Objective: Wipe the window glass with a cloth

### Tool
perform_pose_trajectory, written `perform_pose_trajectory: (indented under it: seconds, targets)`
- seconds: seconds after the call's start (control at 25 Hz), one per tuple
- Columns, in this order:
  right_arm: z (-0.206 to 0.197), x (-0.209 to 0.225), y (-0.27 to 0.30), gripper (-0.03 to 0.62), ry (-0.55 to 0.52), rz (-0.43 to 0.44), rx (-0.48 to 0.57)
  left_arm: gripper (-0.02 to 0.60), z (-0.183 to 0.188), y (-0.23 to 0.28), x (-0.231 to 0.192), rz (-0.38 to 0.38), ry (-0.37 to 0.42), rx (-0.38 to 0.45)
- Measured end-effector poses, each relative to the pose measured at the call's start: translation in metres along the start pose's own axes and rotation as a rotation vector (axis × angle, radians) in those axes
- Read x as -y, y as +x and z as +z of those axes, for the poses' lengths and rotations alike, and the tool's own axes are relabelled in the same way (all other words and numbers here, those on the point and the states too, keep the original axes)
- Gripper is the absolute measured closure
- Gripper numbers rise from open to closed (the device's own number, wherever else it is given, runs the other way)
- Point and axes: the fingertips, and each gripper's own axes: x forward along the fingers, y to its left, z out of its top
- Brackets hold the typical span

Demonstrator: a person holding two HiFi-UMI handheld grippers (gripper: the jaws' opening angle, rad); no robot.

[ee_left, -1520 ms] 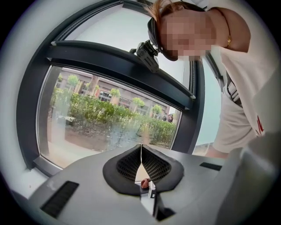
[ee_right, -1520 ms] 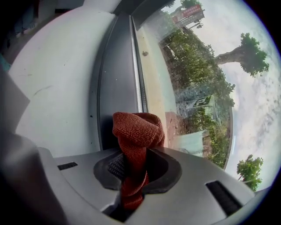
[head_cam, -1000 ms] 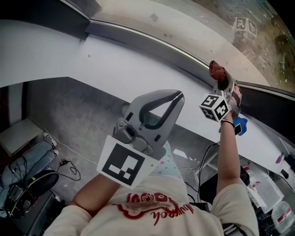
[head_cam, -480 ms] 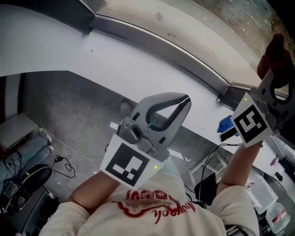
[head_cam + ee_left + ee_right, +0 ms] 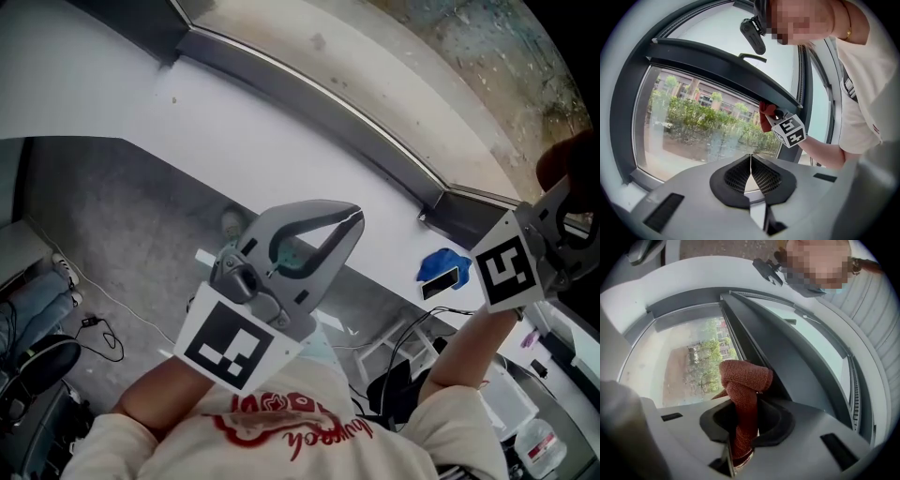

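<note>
- Clamping a rust-red cloth (image 5: 743, 380) of coarse woven texture, the right gripper (image 5: 743, 420) holds it folded into a lumpy bundle. The bundle is close by the dark window frame (image 5: 754, 348), beside the window glass (image 5: 689, 362).
- The left gripper (image 5: 751, 164) has its ribbed black pads pressed together on nothing, low over the smooth white windowsill (image 5: 281, 122).
- Since a second ago the right gripper has swung to the head view's right edge, where the cloth shows dark and partly cut off.
</note>
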Motion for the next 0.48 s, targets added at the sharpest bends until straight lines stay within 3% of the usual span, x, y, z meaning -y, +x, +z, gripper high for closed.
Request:
perform_pose_trajectory:
  seconds: [0.48]
  targets:
    - [0.005, -0.051, -0.011, 0.523, 0.036, 0.001, 0.075, 0.56, -0.015, -0.002, -0.006, -0.014, -0.03, -0.017]
